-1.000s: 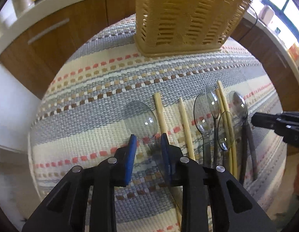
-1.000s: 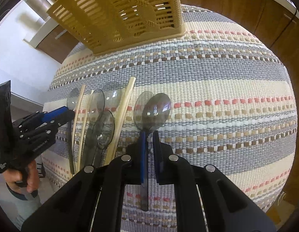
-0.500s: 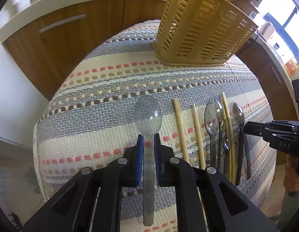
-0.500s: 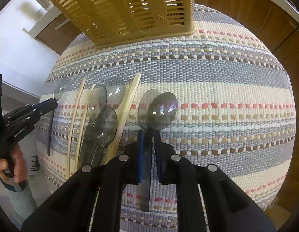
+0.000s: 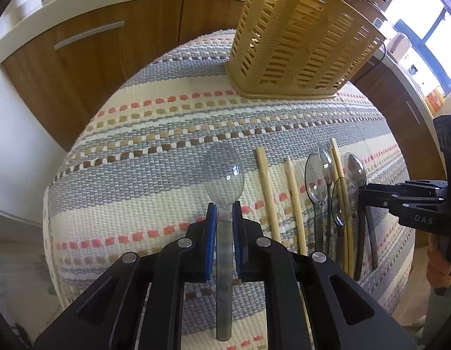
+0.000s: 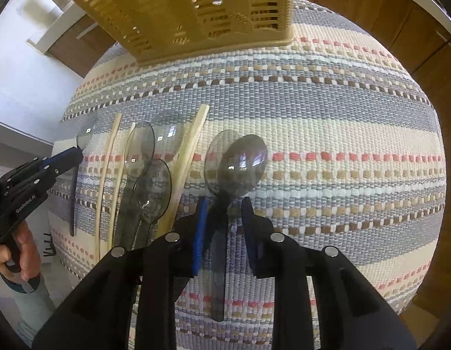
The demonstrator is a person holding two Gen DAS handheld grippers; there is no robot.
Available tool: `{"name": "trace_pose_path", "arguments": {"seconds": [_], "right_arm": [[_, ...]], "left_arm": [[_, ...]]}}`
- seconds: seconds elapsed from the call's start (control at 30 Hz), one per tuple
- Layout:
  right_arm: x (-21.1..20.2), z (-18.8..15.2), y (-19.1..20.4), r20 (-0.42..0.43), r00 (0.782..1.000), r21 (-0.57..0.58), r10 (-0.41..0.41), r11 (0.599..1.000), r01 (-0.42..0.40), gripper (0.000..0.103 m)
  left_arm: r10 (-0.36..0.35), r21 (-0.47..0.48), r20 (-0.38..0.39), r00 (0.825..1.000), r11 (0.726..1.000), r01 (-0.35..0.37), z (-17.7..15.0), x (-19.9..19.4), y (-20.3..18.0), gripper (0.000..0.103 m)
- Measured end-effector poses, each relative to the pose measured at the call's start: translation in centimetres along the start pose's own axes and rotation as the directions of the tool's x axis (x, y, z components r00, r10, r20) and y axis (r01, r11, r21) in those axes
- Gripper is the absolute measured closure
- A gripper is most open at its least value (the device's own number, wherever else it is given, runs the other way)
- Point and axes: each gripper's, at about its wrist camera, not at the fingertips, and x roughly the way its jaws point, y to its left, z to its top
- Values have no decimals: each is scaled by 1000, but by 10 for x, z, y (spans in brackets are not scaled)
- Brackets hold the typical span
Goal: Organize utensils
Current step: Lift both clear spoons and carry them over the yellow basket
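Clear plastic spoon [image 5: 224, 175] clenched in left tool [image 5: 224, 213]; right tool [image 6: 224, 204] released around smoky grey plastic spoon [image 6: 241, 164].

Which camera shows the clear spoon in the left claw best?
The left wrist view: the clear spoon sits centred, handle between the left claw's pads. The right wrist view catches only its bowl and part of its handle at the far left.

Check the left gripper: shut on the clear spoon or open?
Shut. The left gripper has both blue pads pressed against the clear spoon at its neck, handle running back between the fingers.
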Motion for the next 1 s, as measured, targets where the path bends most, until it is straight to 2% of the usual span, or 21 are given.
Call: {"name": "trace_pose_path", "arguments": {"seconds": [0.07, 0.23, 0.3, 0.47, 0.6, 0.7, 0.73, 0.8, 0.9, 1.0], "right_arm": [[1, 1, 6, 1, 1000, -19, -29, 999, 29, 81], [-1, -3, 22, 19, 998, -59, -57, 997, 58, 99], [-10, -7, 25, 57, 996, -74, -61, 995, 65, 102], [-36, -18, 29, 145, 989, -105, 3, 994, 13, 102], [-62, -21, 31, 241, 969, -133, 61, 991, -30, 102], [-86, -21, 28, 338, 934, -153, 119, 986, -71, 102], [-96, -20, 27, 380, 915, -165, 136, 983, -77, 102], [-111, -16, 27, 464, 870, -189, 167, 978, -87, 102], [-135, -6, 26, 566, 785, -223, 251, 964, -147, 102], [-160, 5, 24, 633, 721, -239, 282, 957, -165, 102]], "left_arm": [[9, 5, 2, 1000, 1000, -9, -1, 1, -2, 94], [35, 16, 36, 999, 999, -35, -2, -3, -9, 94], [21, 14, 66, 998, 1000, -22, -1, -11, -11, 94], [-14, 14, 152, 988, 1000, 12, 4, -36, -16, 94], [-47, 15, 254, 966, 999, 45, 12, -70, -21, 94], [-64, 21, 343, 937, 998, 60, 22, -99, -25, 94], [-68, 22, 364, 929, 998, 64, 25, -107, -27, 94], [-81, 29, 431, 899, 997, 76, 37, -126, -31, 94], [-92, 42, 511, 855, 996, 82, 55, -147, -41, 94], [-98, 50, 585, 805, 995, 85, 80, -161, -51, 94]]}}
